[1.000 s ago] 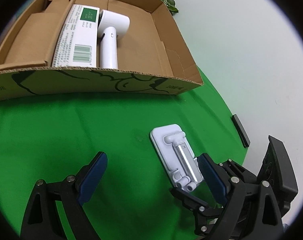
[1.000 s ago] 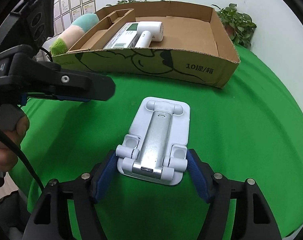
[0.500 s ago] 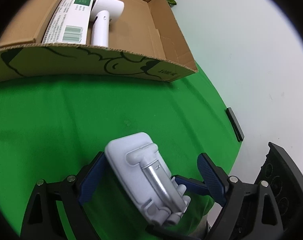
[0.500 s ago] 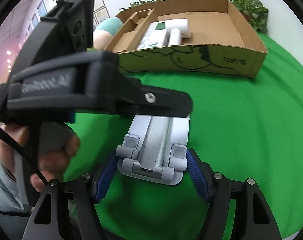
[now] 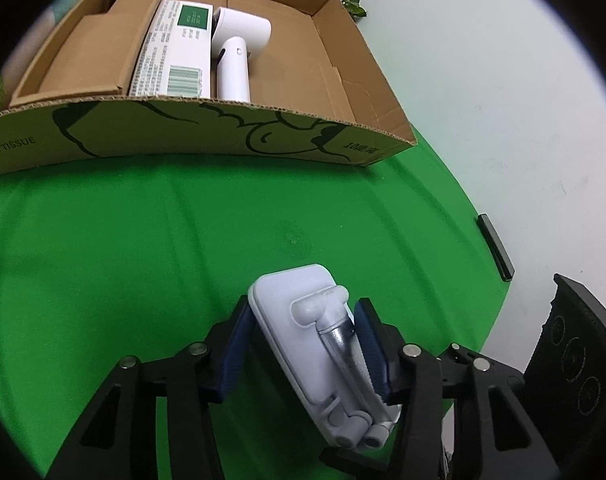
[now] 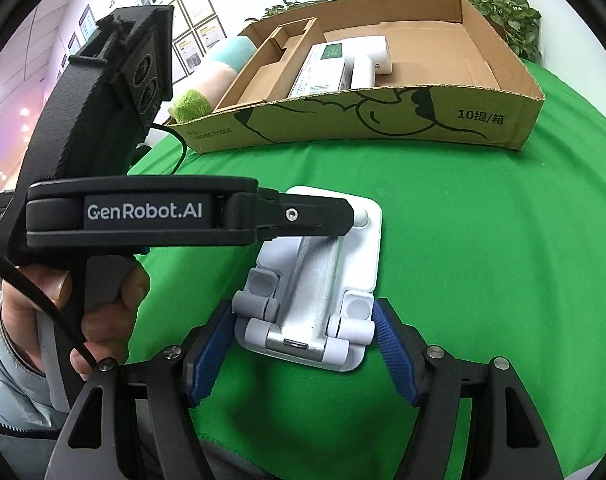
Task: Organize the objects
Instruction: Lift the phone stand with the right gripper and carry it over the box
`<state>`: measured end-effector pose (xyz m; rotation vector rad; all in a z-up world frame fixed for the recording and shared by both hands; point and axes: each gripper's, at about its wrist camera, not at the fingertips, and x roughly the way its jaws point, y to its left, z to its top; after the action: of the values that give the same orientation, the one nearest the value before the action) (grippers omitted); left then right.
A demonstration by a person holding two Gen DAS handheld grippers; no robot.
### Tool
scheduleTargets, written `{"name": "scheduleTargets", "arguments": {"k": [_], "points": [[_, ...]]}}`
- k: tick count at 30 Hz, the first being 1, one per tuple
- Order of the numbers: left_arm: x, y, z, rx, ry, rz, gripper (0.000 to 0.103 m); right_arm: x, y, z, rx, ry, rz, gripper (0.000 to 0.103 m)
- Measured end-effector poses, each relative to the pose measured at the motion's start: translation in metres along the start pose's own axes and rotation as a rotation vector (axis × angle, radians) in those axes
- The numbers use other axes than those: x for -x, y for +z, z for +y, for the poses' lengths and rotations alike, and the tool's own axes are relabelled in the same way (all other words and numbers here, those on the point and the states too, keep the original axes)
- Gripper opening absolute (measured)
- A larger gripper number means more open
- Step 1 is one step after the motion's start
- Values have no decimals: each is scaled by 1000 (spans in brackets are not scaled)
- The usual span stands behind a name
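Observation:
A white folding phone stand [image 5: 299,320] with a silver arm [image 6: 315,276] hangs just above the green cloth. My right gripper [image 6: 303,308] is shut on its hinged near end, blue pads on both side edges. From the left my left gripper [image 5: 303,312] reaches across the stand's far end. Its jaws are closing with the stand between them, and both pads touch the stand's sides. In the right wrist view one black finger [image 6: 303,216] of the left gripper covers the stand's far end. Behind stands an open cardboard box [image 5: 223,132].
The box [image 6: 383,116] holds a white carton with a green label [image 5: 175,52] and a white hand-held appliance [image 5: 235,60]. A black strip [image 5: 497,252] lies at the cloth's right edge. A plush toy [image 6: 207,80] and plants [image 6: 507,12] sit behind. A person's hand [image 6: 103,312] holds the left gripper.
The stand, first lying to the right of my wide-open left gripper, now sits between its jaws, which have closed on it. The left gripper came in over the stand; the right grip is unchanged.

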<state>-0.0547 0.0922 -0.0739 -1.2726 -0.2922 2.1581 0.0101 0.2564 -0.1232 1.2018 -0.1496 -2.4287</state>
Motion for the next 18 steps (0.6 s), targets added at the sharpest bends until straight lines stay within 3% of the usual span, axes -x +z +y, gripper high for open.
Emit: {"name": "scheduleTargets", "arguments": {"k": [18], "points": [[46,12,-18,-62,-41,-119,31,8,28,21,39,14,-67,66]]}}
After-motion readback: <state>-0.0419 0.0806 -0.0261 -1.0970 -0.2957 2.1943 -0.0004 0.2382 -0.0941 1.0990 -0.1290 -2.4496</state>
